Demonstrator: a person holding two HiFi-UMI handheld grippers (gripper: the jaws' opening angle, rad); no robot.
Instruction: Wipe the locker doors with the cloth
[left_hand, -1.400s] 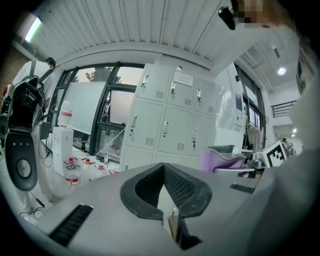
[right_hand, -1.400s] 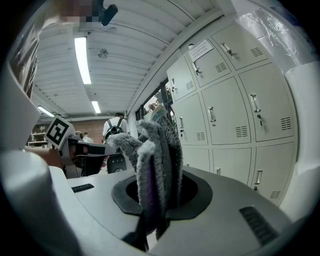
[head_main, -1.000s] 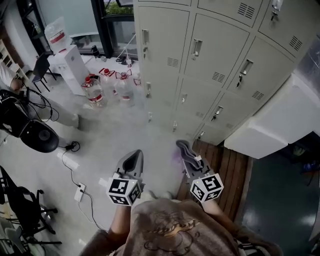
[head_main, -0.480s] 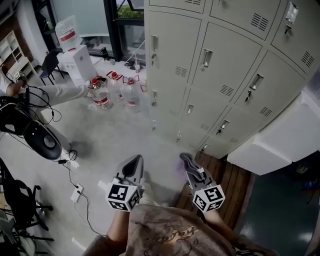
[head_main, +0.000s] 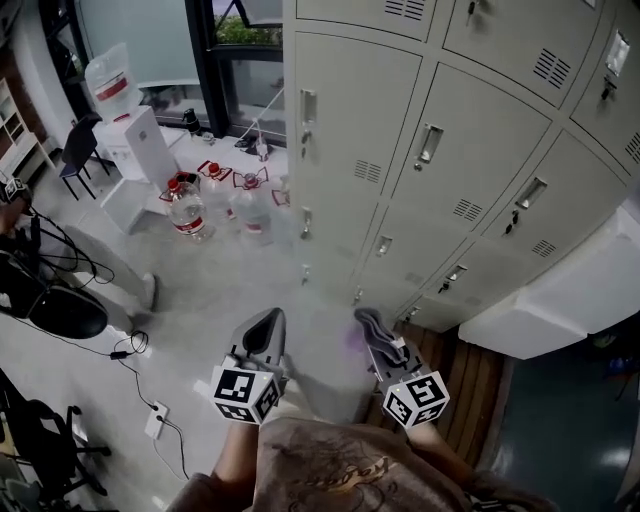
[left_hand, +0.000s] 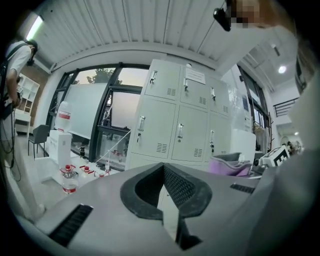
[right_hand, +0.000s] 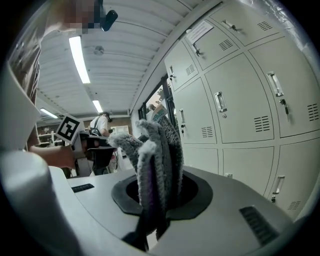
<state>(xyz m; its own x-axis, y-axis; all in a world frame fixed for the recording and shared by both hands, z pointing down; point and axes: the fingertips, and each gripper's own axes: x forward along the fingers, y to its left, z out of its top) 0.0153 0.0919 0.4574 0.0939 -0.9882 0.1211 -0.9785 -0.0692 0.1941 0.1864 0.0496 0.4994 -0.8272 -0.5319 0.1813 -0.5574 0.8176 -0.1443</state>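
- Your left tool has its jaws pressed together with nothing between them. The left gripper view shows the black ribbed pads meeting at the tip.
- Your right tool is clenched on the fuzzy grey-and-purple cloth. The folds stick up past the pads and out in front of the tool.
- The cloth is in the air, apart from any door. It shows as a grey bundle at the tip of the right tool in the head view.
- The bank of pale grey metal lockers stands ahead of both tools. It fills the right side of the right gripper view, doors shut, each with a chrome handle and a small vent.
- Both tools are held low and close to your torso, side by side and apart, tips toward the lockers.
- The clear plastic water bottles with red caps stand on the grey floor, ahead and to the left of the left tool.
- The dark wooden slatted platform lies just right of the right tool, at the foot of the lockers.
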